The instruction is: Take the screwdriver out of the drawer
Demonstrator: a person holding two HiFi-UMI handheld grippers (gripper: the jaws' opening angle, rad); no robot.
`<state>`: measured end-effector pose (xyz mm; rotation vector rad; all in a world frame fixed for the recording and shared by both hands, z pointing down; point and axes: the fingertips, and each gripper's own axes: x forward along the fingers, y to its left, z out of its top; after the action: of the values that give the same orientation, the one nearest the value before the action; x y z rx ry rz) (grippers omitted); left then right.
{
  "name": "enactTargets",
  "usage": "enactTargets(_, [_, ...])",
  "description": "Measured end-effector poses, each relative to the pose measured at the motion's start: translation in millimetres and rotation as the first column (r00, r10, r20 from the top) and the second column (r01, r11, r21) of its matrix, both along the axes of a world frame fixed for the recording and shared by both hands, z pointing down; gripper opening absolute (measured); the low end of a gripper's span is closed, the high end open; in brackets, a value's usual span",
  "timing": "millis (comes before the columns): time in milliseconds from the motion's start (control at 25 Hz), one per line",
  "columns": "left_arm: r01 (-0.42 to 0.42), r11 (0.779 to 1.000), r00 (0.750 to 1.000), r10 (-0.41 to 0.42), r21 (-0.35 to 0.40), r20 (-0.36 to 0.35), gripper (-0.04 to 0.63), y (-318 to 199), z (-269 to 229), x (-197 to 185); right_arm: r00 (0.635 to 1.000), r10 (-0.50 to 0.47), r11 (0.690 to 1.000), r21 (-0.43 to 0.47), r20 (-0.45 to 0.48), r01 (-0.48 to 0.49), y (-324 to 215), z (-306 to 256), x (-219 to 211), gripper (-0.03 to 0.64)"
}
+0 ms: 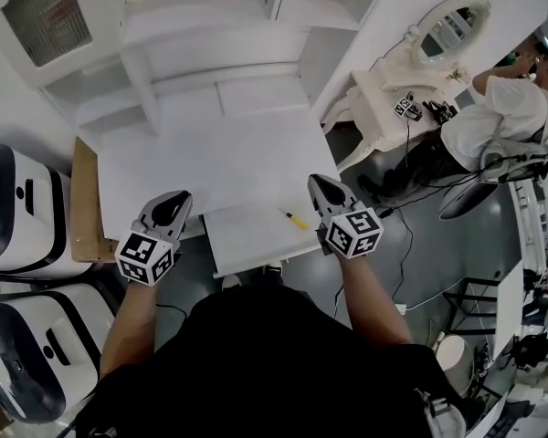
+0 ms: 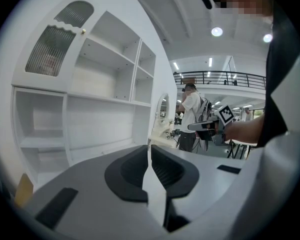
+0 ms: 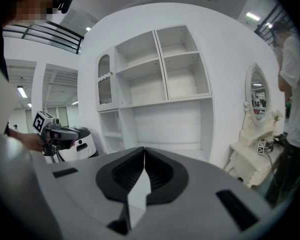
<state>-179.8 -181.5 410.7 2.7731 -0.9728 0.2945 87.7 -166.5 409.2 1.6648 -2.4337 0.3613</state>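
Both grippers are empty with jaws pressed together. The left gripper (image 1: pixel 172 206) sits over the near left corner of the desk (image 1: pixel 210 162). In its own view the pads (image 2: pixel 140 169) meet along one line with nothing between them.

The right gripper (image 1: pixel 324 190) hangs at the right edge of the open drawer (image 1: pixel 247 240). Its pads (image 3: pixel 157 171) are closed the same way, with no load.

The drawer is pulled out toward the person from under the desk front. The screwdriver (image 1: pixel 294 219) lies inside it, near the far right corner. It's flat, with its long axis diagonal in the head view. The yellow handle is at the lower right, toward the right gripper, and the thin shaft points up-left toward the desk. It is just beside the right gripper, not touching it.

To the left are two white machines (image 1: pixel 18 213) with dark panels. Beyond the desk is a white shelf unit (image 1: pixel 210 53) with open compartments. Far right there's a white vanity table (image 1: pixel 384 108) with an oval mirror (image 1: pixel 447 30). A person in a white shirt (image 1: pixel 498 108) stands at it.
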Motion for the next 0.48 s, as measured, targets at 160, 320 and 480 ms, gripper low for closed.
enactTargets(160, [0.008,1.000,1.000,-0.008,-0.006,0.006,0.037,-3.0,1.4,12.9,1.000,-0.015,0.999,-0.039,-0.001,0.015,-6.2,20.1,16.1,0.017])
enactTargets(320, [0.023,1.000,1.000,-0.023,-0.019,0.019,0.037,-6.3,5.0,17.9,0.999,-0.046,0.994,-0.099,-0.016,0.045,-12.8,53.1,23.3,0.020])
enactTargets(480, [0.047,0.998,0.999,-0.047,-0.032,0.028,0.037,-8.1,8.3,32.6,0.997,-0.076,0.982,-0.178,-0.031,0.070,-16.0,93.9,41.1,0.028])
